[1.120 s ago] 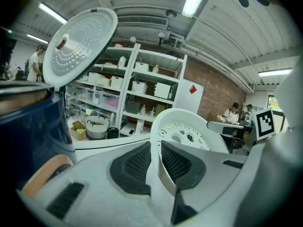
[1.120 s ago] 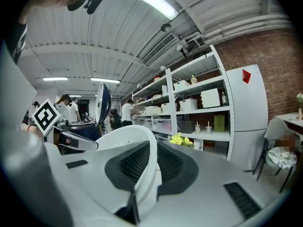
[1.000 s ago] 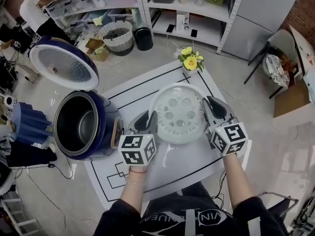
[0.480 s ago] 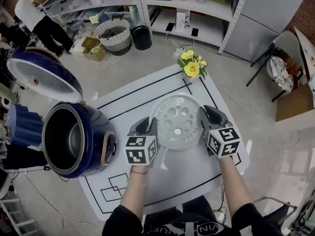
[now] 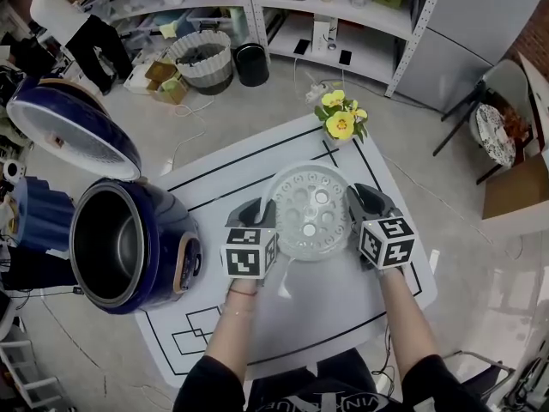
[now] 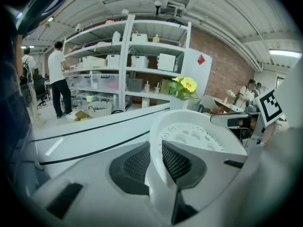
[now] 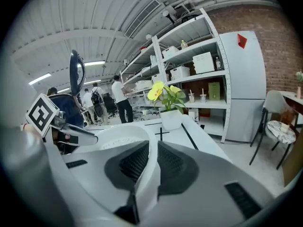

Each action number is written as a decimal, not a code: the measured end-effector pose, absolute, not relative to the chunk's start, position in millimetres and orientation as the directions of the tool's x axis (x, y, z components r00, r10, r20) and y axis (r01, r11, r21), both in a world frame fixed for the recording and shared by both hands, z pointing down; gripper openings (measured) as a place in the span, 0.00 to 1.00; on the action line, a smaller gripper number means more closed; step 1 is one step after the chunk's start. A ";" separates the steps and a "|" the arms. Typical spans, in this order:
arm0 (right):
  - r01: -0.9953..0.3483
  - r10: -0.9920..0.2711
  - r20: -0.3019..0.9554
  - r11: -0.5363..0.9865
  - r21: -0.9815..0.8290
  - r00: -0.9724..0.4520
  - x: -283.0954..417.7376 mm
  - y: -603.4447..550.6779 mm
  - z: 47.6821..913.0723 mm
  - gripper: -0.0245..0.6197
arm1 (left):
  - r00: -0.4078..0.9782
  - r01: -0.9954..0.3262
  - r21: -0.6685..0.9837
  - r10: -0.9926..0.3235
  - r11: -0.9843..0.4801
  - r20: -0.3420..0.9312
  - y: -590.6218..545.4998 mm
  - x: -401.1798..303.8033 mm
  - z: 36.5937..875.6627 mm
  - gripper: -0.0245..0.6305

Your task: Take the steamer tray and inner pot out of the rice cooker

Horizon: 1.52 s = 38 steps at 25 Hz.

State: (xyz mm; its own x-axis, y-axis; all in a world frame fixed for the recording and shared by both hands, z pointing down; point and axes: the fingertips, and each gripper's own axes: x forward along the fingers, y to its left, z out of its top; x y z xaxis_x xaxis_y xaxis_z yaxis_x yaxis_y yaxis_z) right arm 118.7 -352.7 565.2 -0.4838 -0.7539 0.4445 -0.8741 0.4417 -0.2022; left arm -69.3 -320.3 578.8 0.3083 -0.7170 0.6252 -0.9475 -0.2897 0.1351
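Observation:
A white perforated steamer tray (image 5: 310,211) sits low over the white table mat (image 5: 326,312), held by its rim on both sides. My left gripper (image 5: 264,209) is shut on the tray's left rim, the wall of the tray (image 6: 189,136) pinched between the mesh pads of the left gripper (image 6: 156,161). My right gripper (image 5: 356,198) grips the right rim; its jaws are opening slightly, with the rim of the tray (image 7: 118,136) still between the pads of the right gripper (image 7: 152,163). The blue rice cooker (image 5: 176,230) stands open at left, its dark inner pot (image 5: 107,245) inside.
The cooker's raised lid (image 5: 73,131) stands behind it at far left. A pot of yellow flowers (image 5: 340,118) sits at the table's far corner. Shelving (image 5: 326,7), a chair (image 5: 489,118) and a person (image 5: 73,20) surround the table.
Both grippers have come down with the steamer tray, from above the table to just over the mat. The cooker has not moved.

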 end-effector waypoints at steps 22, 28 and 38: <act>-0.827 -0.755 0.352 0.547 -0.127 -0.553 100.0 -340.8 513.9 0.24 | 0.286 -0.957 0.087 -0.846 -0.277 0.449 -310.2 -79.4 522.8 0.25; -0.747 -0.702 0.275 0.654 -0.116 -0.657 58.5 -317.8 462.6 0.24 | 0.279 -0.960 0.095 -0.894 -0.262 0.352 -291.2 -85.9 468.3 0.25; -0.588 -0.569 0.166 0.801 -0.109 -0.805 -23.6 -278.3 396.5 0.24 | 0.203 -0.978 0.105 -0.951 -0.182 0.234 -242.7 -124.2 396.8 0.25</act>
State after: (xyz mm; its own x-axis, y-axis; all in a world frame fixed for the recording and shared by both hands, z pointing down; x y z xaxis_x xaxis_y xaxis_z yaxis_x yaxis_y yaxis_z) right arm -23.6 -278.3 396.5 -0.8054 -0.5690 0.1663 -0.5885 0.8011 -0.1090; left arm -124.2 -242.7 396.8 0.2025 -0.9508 0.2344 -0.9776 -0.1822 0.1055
